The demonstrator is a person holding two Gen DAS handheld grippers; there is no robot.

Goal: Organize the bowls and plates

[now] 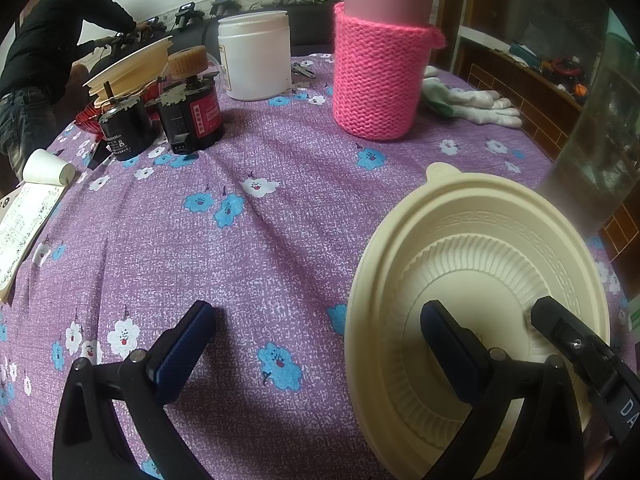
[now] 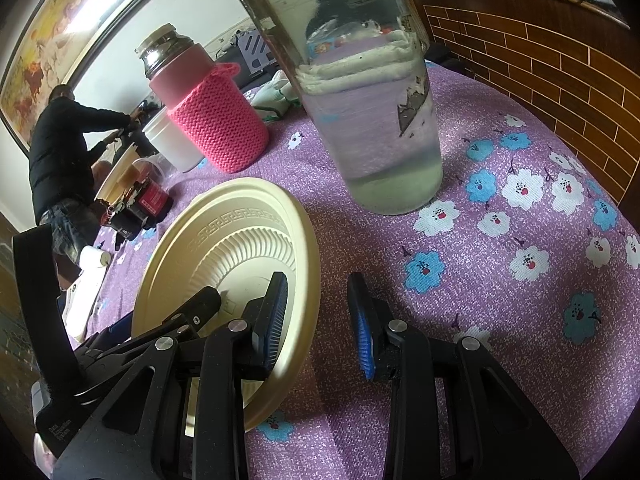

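A cream-coloured round plastic plate with a ribbed well and a key-pattern band lies on the counter, which is covered in a purple cloth printed with blue and white flowers. The left claw stands wide, one blue-padded finger over bare cloth and the other over the plate's well, nothing pressed between them. The right claw is partly open and straddles the plate's near rim: its left finger sits over the well, its right finger outside the rim over the cloth, and whether the pads touch the rim cannot be told. Ahead of the right claw a clear glass jar holding cloudy liquid stands upright. Ahead of the left claw stands a pink flask in a bright pink knitted sleeve, with a white plastic tub to its left and white gloves to its right. Further left, two dark cylindrical motors sit before another cream plate, propped at a tilt. Beyond the counter a person in dark clothing leans away.
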